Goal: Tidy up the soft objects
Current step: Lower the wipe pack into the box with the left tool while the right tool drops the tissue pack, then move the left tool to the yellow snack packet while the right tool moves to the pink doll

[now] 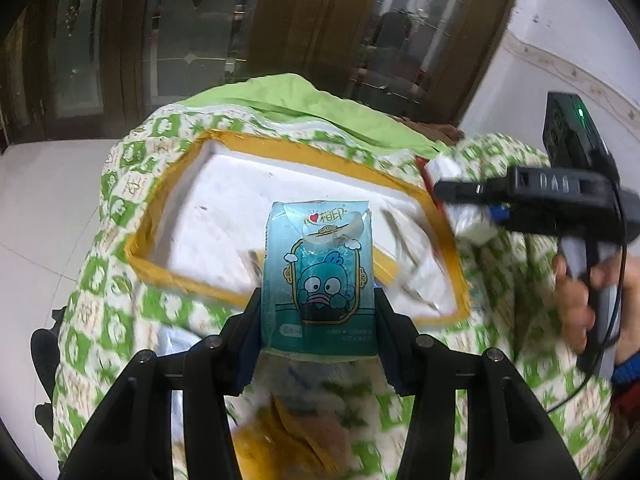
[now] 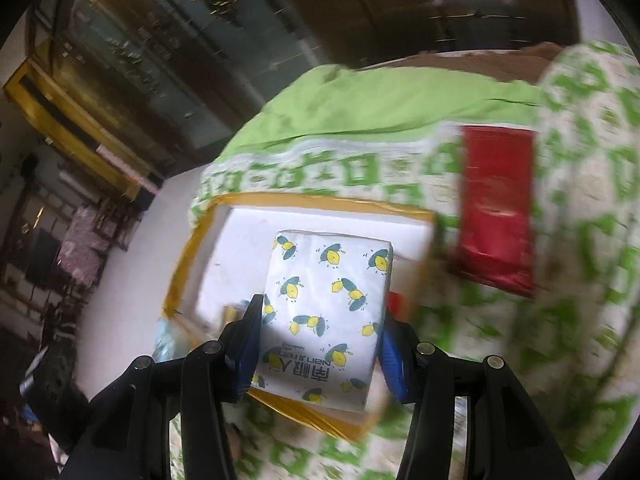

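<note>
My left gripper (image 1: 318, 312) is shut on a teal tissue pack (image 1: 320, 276) printed with a blue cartoon face, held above a white foam box (image 1: 224, 216) with yellow-taped rims. In the right wrist view my right gripper (image 2: 320, 344) is shut on a white tissue pack (image 2: 326, 312) with a lemon pattern, also over the foam box (image 2: 248, 248). The right gripper (image 1: 444, 190) shows in the left wrist view at the right, held by a hand (image 1: 576, 304), its pack mostly hidden and blurred.
A green-and-white patterned quilt (image 1: 120, 280) lies under and around the box. A red packet (image 2: 496, 208) rests on the quilt to the right of the box. Pale floor tiles (image 1: 40, 208) lie left; dark wooden cabinets (image 1: 280, 20) stand behind.
</note>
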A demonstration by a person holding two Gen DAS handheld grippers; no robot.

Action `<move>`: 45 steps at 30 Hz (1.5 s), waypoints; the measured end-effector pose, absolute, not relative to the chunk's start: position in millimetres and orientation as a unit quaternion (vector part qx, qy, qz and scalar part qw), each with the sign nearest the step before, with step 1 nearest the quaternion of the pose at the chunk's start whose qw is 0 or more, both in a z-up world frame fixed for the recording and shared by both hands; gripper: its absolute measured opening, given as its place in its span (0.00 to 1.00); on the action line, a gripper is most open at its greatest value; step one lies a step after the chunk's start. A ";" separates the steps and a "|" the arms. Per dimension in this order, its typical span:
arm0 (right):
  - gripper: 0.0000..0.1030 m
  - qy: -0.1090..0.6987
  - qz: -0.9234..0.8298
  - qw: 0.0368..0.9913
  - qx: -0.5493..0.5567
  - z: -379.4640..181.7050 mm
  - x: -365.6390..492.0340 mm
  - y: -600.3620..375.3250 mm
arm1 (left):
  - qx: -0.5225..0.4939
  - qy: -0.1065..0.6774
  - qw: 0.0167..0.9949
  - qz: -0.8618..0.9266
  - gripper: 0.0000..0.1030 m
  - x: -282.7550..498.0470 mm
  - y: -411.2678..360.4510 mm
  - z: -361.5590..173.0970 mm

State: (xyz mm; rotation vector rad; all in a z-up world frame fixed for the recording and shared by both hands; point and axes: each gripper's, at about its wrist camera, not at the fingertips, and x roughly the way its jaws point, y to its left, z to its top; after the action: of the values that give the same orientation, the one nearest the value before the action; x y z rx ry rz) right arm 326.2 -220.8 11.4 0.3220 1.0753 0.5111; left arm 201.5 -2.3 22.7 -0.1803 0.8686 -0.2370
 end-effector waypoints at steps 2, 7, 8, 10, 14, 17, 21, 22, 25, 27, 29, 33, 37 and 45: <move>0.53 0.509 0.254 0.812 0.135 4.6 332.0 -201.4 | -0.098 0.420 0.896 -0.109 0.48 212.5 5.0 22.8; 0.53 0.510 0.272 0.810 0.101 -10.1 346.9 -167.0 | -0.106 0.424 0.895 -0.094 0.48 238.9 18.4 20.2; 0.53 0.508 0.274 0.811 0.097 -12.2 350.4 -162.0 | -0.106 0.425 0.894 -0.092 0.48 242.8 19.7 19.3; 0.53 0.507 0.278 0.811 0.085 -16.3 356.8 -152.6 | -0.103 0.429 0.893 -0.088 0.48 251.1 21.4 15.5; 0.54 0.509 0.265 0.816 0.069 -27.2 368.0 -145.0 | -0.093 0.442 0.889 -0.082 0.48 264.0 20.1 3.1; 0.55 0.510 0.246 0.823 0.056 -36.6 373.9 -145.4 | -0.087 0.452 0.885 -0.078 0.48 269.4 18.1 -6.7; 0.59 0.505 0.237 0.828 0.049 -39.6 375.0 -149.1 | -0.078 0.455 0.884 -0.074 0.52 270.7 14.8 -14.9; 0.60 0.504 0.238 0.829 0.051 -39.2 375.2 -150.3 | -0.080 0.454 0.884 -0.075 0.56 270.5 14.6 -15.0; 0.69 0.494 0.240 0.834 0.059 -34.0 373.0 -153.0 | -0.091 0.444 0.888 -0.075 0.74 267.1 14.9 -10.4; 0.73 0.483 0.239 0.840 0.063 -27.5 367.8 -156.3 | -0.094 0.439 0.891 -0.071 0.79 263.8 16.1 -6.5; 0.75 0.476 0.240 0.843 0.073 -21.7 362.3 -161.0 | -0.103 0.434 0.892 -0.071 0.81 256.5 19.6 -2.4; 0.81 0.465 0.243 0.845 0.105 -10.3 344.5 -173.5 | -0.127 0.414 0.899 -0.071 0.88 229.9 27.6 7.7; 0.86 0.459 0.240 0.845 0.134 -5.3 324.5 -184.7 | -0.134 0.391 0.909 -0.057 0.96 193.7 31.8 16.4; 0.89 0.452 0.241 0.847 0.142 -6.1 278.9 -194.3 | -0.129 0.372 0.919 -0.038 0.96 135.2 35.5 15.2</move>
State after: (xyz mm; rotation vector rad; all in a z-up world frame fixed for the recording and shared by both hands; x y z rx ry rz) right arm 278.9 -194.3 -6.1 0.2988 0.9520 0.5079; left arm 135.2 35.5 15.2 -0.2654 0.7646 -0.0774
